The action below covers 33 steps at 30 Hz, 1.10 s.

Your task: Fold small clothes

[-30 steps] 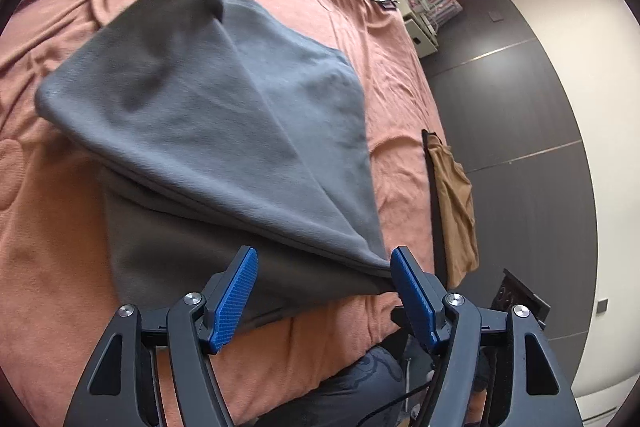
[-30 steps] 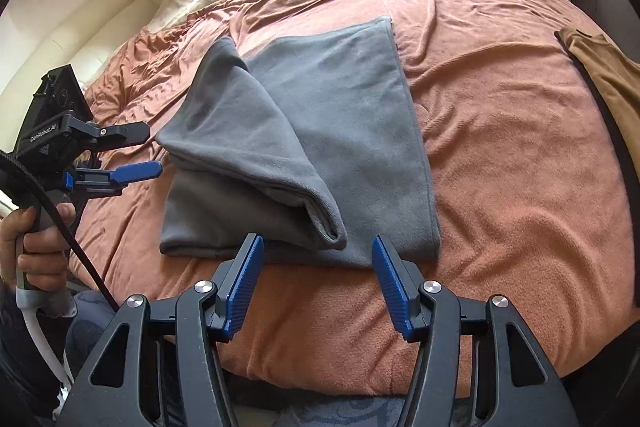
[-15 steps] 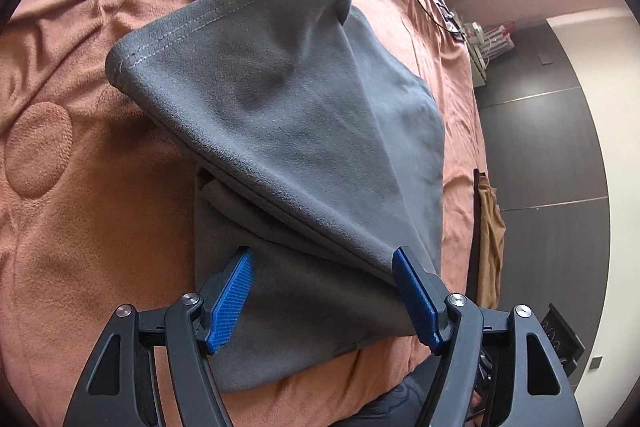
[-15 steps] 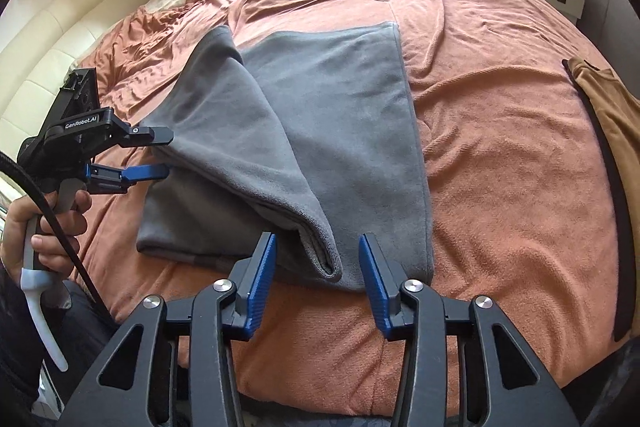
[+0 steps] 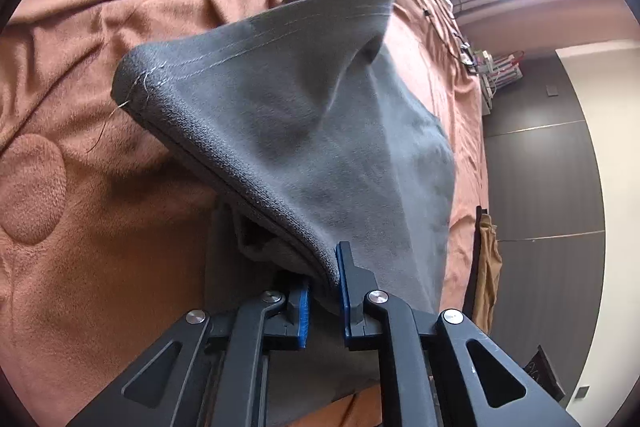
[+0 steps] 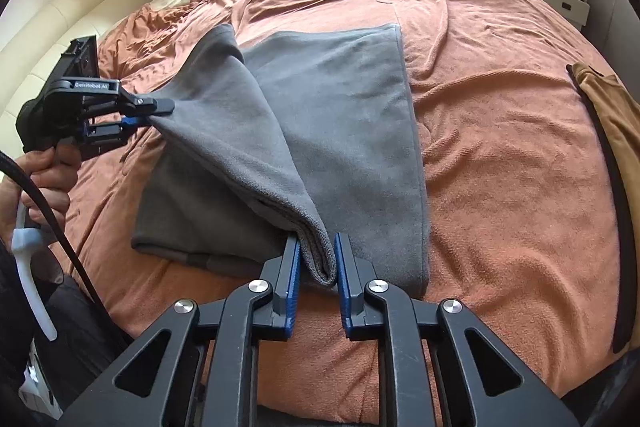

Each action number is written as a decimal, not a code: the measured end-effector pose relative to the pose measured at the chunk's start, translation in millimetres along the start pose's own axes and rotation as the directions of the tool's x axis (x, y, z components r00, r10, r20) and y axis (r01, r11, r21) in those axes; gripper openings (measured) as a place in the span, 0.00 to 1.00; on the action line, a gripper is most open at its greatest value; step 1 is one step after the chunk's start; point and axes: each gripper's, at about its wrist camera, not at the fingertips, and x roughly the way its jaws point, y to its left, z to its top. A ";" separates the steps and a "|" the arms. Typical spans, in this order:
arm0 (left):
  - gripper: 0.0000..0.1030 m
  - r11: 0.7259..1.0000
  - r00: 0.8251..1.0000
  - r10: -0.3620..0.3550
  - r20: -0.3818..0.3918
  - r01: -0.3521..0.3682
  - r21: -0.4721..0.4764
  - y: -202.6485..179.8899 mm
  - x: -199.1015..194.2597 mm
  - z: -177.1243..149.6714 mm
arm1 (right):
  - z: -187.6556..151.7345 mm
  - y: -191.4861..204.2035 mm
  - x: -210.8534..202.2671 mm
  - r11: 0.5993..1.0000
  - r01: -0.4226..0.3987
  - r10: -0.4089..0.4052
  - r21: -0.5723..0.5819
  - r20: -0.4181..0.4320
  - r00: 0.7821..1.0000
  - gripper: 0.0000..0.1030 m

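The grey garment point(image 6: 332, 115) lies half folded on the bed point(image 6: 500, 155), over the orange blanket. Your left claw point(image 5: 323, 281) is closing on its left corner, and your right claw point(image 6: 316, 267) is closing on the thick folded edge near you; the cloth sits between the pads of both. Wait until both grips are firm. Then lift the two corners together, at the same height, and keep the edge between them tight. Carry it across toward the far right edge, so the borders meet evenly.
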 end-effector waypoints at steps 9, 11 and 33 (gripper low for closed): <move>0.09 0.981 0.997 -0.065 0.048 0.055 0.186 -76.5 -18.5 19.5 | -9.6 -17.6 -7.9 0.994 -0.072 0.070 0.080 0.034 0.997 0.04; 0.08 0.975 0.996 -0.073 0.051 0.060 0.214 -91.6 -18.3 22.4 | -11.1 -24.8 -8.7 0.989 -0.097 0.093 0.113 0.037 0.995 0.03; 0.08 0.950 0.999 -0.030 -0.036 0.039 0.311 -177.0 74.0 46.0 | -21.7 -68.8 10.7 0.958 -0.133 0.135 0.256 0.013 0.991 0.03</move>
